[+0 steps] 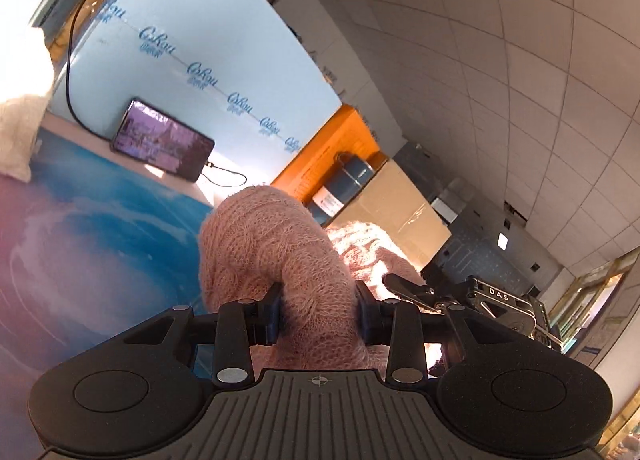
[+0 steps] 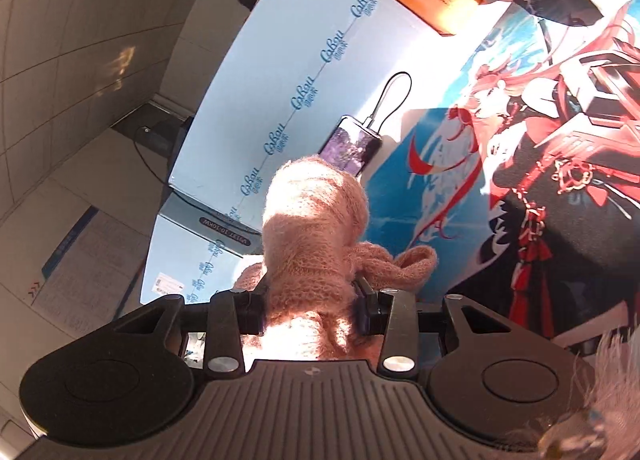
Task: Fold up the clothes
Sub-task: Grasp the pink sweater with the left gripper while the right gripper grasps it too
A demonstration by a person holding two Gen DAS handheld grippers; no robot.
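Fuzzy pink cable-knit sweater [image 1: 276,256] bunched at lower centre of both wrist views, above a bench mat [image 1: 100,228] printed with an anime figure. "CoBou" repeated across the pale blue board [image 1: 224,52] at upper left; "DAS" on the metal clamp [image 1: 500,300] at right. Left tool [image 1: 318,312] pinched on a sweater fold. Right tool [image 2: 312,306] likewise gripping bunched knit, both at moderate width.
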